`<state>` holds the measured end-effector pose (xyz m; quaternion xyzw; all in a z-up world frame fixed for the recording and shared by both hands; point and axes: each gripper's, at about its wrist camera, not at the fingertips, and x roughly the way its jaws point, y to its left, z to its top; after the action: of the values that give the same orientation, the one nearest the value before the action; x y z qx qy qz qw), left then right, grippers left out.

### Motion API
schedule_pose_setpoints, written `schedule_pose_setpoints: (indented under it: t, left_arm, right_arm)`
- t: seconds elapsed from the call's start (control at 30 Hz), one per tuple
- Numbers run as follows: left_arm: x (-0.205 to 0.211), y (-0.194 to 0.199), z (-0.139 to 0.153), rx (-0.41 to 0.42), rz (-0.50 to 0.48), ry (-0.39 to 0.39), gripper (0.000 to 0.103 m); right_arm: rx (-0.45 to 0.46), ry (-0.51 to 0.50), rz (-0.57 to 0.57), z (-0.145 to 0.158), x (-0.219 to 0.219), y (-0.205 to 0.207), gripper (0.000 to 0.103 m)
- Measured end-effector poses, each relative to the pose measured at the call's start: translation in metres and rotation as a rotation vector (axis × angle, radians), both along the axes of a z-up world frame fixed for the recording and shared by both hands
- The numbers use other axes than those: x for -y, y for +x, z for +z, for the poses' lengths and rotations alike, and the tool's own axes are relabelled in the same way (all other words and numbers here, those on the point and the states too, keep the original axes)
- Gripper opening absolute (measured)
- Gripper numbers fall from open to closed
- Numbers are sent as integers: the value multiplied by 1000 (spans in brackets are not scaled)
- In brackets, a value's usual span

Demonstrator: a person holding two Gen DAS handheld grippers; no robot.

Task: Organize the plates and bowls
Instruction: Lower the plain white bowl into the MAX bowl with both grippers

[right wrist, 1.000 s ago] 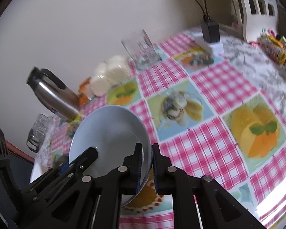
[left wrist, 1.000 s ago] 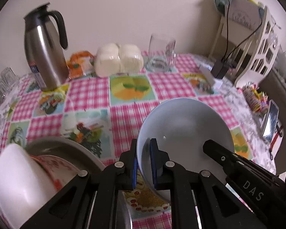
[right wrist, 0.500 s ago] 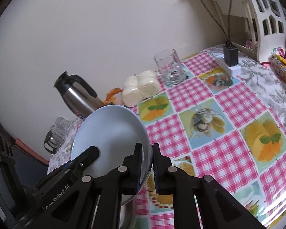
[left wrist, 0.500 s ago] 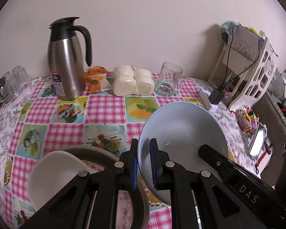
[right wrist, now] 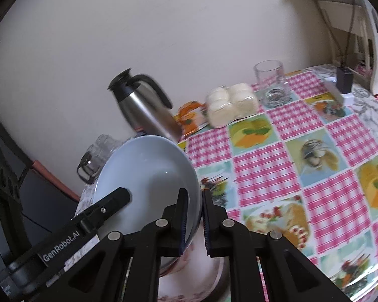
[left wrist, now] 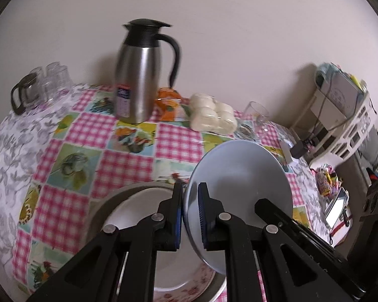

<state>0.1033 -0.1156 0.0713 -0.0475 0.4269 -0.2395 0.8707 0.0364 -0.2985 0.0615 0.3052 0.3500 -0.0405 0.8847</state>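
A pale blue bowl (left wrist: 239,176) hangs tilted in the air, held by both grippers at opposite rims. My left gripper (left wrist: 190,196) is shut on its left rim, and my right gripper (right wrist: 194,201) is shut on its right rim. Each view shows the other gripper's fingers (left wrist: 277,216) (right wrist: 108,201) across the bowl. Under the bowl, on the table, lies a grey dish (left wrist: 118,196) with a white plate (left wrist: 138,216) and a pink floral plate (left wrist: 189,284) in it. The floral plate (right wrist: 189,276) shows partly below the right gripper.
On the checked tablecloth (left wrist: 128,163) stand a steel jug (left wrist: 138,83), an orange packet (left wrist: 167,103), a pack of white buns (left wrist: 214,115) and a drinking glass (left wrist: 257,115). Glass cups (left wrist: 42,83) sit far left. A white rack (left wrist: 345,125) and a phone (left wrist: 336,206) are on the right.
Both grippers have lifted the blue bowl higher and carried it leftward, over the dish with the plates. The jug has shifted toward the middle of both views.
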Motion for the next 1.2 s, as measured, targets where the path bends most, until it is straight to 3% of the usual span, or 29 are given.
schedule_pose_setpoints:
  t: [0.4,1.2]
  left_arm:
    - [-50,5,-12,-79,80,-41,12]
    - [-58,13,-40,-166,115,-31,12]
  right_arm:
    - [-41,-56,96,1,-50,18,14]
    - [-155,-160,107,-16,-66,29,16]
